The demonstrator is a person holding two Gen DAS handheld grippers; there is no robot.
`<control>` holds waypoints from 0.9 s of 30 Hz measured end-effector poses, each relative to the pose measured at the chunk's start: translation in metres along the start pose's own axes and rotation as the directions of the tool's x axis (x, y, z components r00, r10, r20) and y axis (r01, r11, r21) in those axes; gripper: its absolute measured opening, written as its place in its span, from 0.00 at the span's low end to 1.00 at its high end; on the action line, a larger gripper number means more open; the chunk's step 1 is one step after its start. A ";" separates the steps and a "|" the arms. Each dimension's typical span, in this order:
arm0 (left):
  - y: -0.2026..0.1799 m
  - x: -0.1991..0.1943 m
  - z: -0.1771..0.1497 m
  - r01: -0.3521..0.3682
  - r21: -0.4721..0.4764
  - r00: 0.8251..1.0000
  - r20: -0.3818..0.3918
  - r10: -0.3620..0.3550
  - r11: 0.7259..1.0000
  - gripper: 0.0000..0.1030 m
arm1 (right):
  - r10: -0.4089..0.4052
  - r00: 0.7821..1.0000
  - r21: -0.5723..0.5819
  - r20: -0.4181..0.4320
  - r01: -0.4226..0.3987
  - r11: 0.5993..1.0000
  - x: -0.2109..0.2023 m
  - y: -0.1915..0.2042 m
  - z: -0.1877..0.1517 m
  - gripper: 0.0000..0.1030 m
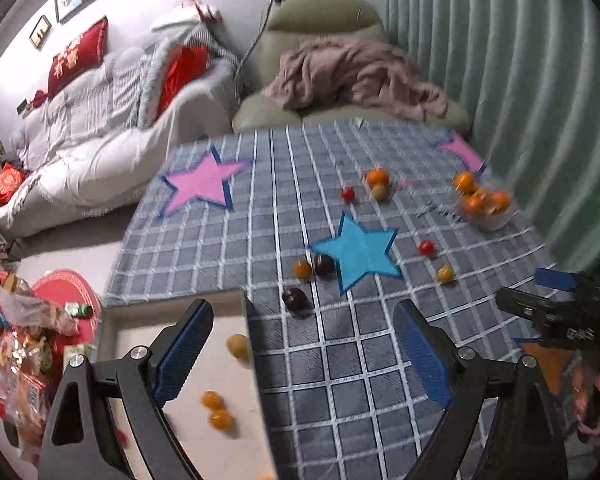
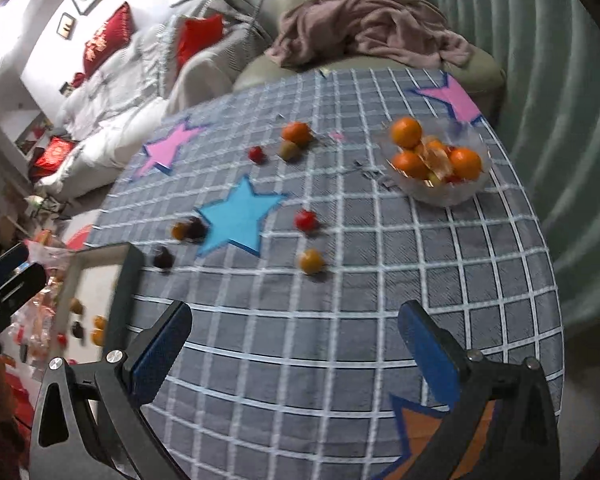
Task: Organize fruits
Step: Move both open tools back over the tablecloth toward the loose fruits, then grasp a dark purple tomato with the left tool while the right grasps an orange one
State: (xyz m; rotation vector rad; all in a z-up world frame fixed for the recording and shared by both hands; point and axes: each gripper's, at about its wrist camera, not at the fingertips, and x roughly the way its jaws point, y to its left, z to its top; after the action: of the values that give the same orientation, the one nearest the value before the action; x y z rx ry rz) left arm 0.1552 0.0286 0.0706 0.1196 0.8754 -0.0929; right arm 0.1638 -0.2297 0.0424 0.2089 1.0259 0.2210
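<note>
Small fruits lie scattered on the grey checked tablecloth (image 2: 340,320): a red one (image 2: 306,220), a yellow-orange one (image 2: 311,261), dark ones (image 2: 163,258) and an orange (image 2: 296,133). A clear bowl (image 2: 440,192) at the right holds several oranges (image 2: 406,131). A tray (image 1: 252,320) at the table's left edge holds several small fruits (image 1: 238,346). My left gripper (image 1: 302,354) is open and empty, over the tray's right rim. My right gripper (image 2: 296,354) is open and empty above the cloth near the front edge.
A white sofa (image 1: 100,128) with red cushions and a green armchair (image 1: 320,28) with a pink blanket stand behind the table. A curtain (image 1: 520,80) hangs at the right. Snack bags (image 1: 20,352) lie at the lower left. The right gripper (image 1: 556,312) shows in the left wrist view.
</note>
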 end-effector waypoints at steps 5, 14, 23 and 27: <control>-0.019 0.054 -0.015 -0.034 0.006 0.998 -0.058 0.034 0.999 0.90 | -0.038 0.999 -0.016 -0.019 0.037 0.999 0.032 -0.012 -0.010 1.00; -0.018 0.110 -0.015 -0.137 0.012 0.988 -0.069 0.137 0.991 0.90 | -0.091 0.996 -0.129 0.012 0.092 0.987 0.076 0.005 0.001 0.99; -0.013 0.142 -0.016 -0.167 0.019 0.981 -0.099 0.168 0.986 0.85 | -0.109 0.993 -0.191 0.047 0.116 0.975 0.099 0.022 0.010 0.95; -0.017 0.141 -0.013 -0.144 0.028 0.985 -0.089 0.146 0.989 0.66 | -0.143 0.987 -0.225 0.079 0.158 0.962 0.102 0.029 0.009 0.73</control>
State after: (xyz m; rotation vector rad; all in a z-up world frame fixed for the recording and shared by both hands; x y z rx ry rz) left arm 0.2330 0.0095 -0.0478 0.2087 0.9543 0.0394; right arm 0.2196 -0.1745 -0.0287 -0.0731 0.9409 0.1924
